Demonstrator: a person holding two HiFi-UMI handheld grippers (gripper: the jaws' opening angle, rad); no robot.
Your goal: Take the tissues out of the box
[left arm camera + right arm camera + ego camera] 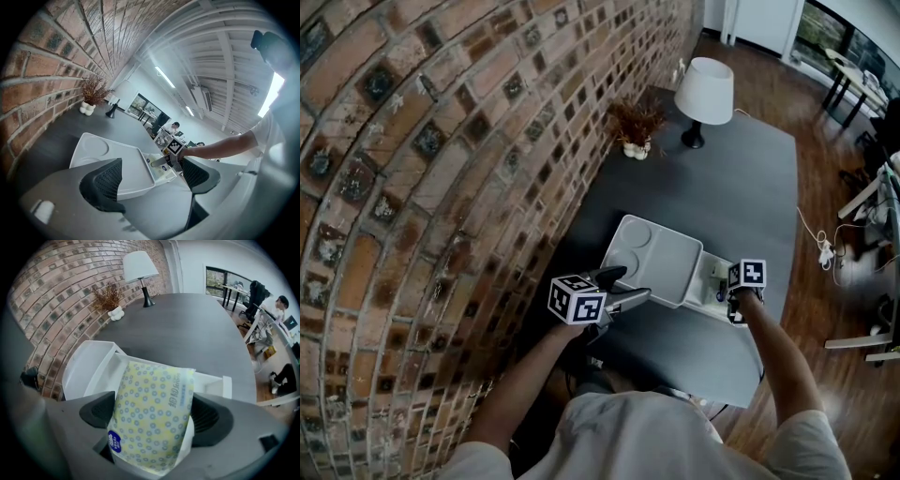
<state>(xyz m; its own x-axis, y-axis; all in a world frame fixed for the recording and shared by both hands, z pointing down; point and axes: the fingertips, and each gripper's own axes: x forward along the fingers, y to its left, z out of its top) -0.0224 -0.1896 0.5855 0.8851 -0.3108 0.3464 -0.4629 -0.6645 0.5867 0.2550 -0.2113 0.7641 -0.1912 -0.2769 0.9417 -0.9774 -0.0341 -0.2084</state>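
A white plastic box stands open on the grey table, its lid with two round recesses folded out to the left. My right gripper is shut on a yellow tissue pack printed with blue rings, which stands tilted up above the box. In the head view the right gripper is at the box's near right end. My left gripper hangs open and holds nothing, just short of the lid's near edge. In the left gripper view its open fingers frame the lid and the pack.
A brick wall runs along the table's left side. At the far end stand a white-shaded lamp and a dried plant in a white vase. The table's right edge drops to a wooden floor with a cable.
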